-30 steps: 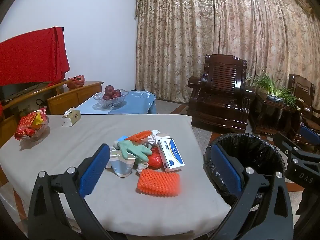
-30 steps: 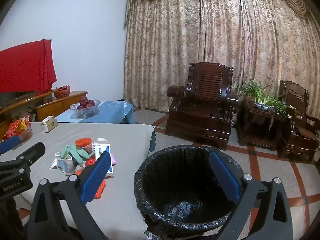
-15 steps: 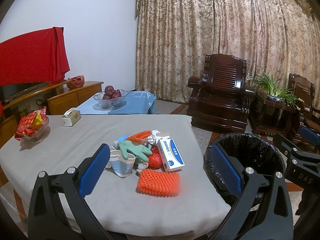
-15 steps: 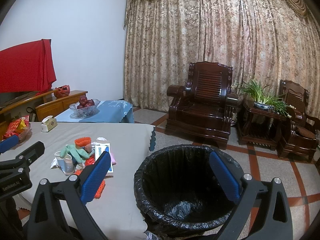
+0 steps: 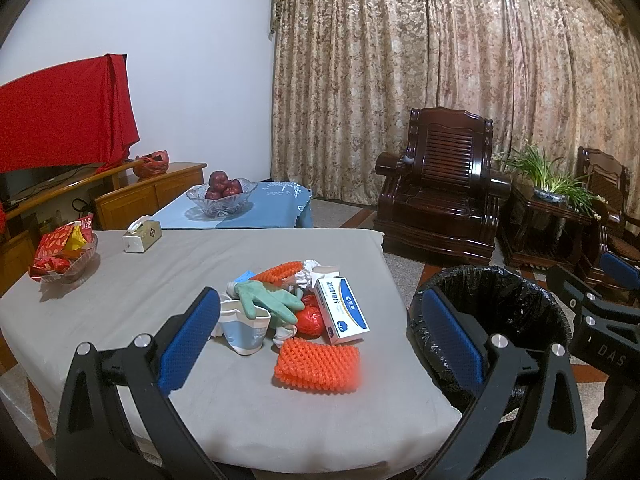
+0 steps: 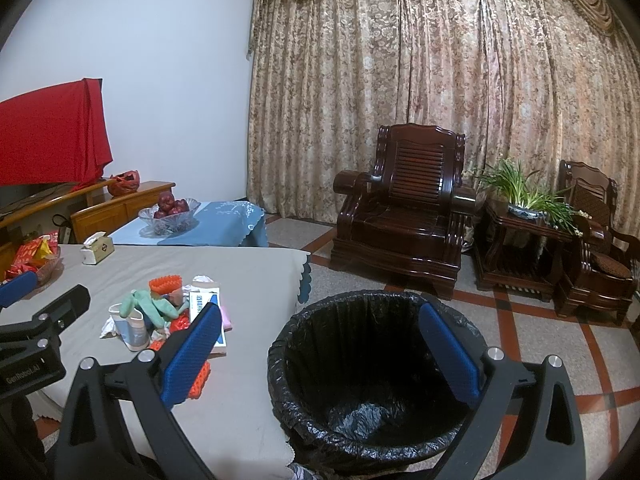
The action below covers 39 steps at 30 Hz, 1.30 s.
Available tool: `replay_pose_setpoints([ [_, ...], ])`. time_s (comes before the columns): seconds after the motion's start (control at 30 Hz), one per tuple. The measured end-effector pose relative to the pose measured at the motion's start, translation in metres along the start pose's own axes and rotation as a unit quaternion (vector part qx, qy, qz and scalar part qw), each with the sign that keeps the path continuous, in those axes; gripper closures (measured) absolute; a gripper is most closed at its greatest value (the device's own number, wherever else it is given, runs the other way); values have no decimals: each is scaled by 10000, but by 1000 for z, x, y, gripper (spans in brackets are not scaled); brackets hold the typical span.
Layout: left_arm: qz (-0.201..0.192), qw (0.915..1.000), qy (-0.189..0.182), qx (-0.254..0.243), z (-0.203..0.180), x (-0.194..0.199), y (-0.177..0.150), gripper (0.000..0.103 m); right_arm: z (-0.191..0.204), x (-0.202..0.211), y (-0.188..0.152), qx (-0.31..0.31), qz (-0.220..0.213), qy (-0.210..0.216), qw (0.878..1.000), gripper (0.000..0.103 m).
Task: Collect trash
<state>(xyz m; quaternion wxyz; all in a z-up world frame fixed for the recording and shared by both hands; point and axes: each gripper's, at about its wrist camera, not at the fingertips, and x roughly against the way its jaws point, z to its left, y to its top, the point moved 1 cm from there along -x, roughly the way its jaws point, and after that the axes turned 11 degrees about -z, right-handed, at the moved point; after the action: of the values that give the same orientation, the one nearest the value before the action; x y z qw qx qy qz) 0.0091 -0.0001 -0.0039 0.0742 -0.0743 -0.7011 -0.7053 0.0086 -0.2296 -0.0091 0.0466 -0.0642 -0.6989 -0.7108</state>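
On the grey-clothed counter (image 5: 120, 280), at twelve o'clock from the left tongs (image 5: 316, 344), lies one heap of trash; both tongs hang above it, spread wide and empty. The right tongs (image 6: 320, 344) point over the black-lined bin (image 6: 304, 360), which stands on the floor just beside the counter's edge, at three o'clock from the heap.

Counted in the left wrist view: two orange foam nets, one flat at the near side (image 5: 316, 364) and one at the far side (image 5: 280, 270); one green glove (image 5: 268, 300) draped over one paper cup (image 5: 244, 328); one blue-and-white carton (image 5: 340, 310); one red wrapper (image 5: 310, 318); some crumpled white paper (image 5: 308, 274), number not clear. Whatever lies beneath the glove is hidden.

Risks, as judgement: the items overlap and touch, so a pinch on the glove would likely drag or tip the cup, and a pinch on the near foam net may squash it and slip. Light pieces carried across the gap between counter and bin could drop onto the floor. The snack dish (image 5: 64, 258), the tissue box (image 5: 142, 236) and the fruit bowl (image 5: 222, 200), one of each, stand well apart at ten to eleven o'clock and should not be mistaken for trash.
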Motion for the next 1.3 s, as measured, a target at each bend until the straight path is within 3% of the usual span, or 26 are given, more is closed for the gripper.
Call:
replay_pose_setpoints([
  [1.3, 28, 10000, 0, 6, 0, 0, 0, 5, -1, -1, -5, -4, 43, -3, 10000, 6],
])
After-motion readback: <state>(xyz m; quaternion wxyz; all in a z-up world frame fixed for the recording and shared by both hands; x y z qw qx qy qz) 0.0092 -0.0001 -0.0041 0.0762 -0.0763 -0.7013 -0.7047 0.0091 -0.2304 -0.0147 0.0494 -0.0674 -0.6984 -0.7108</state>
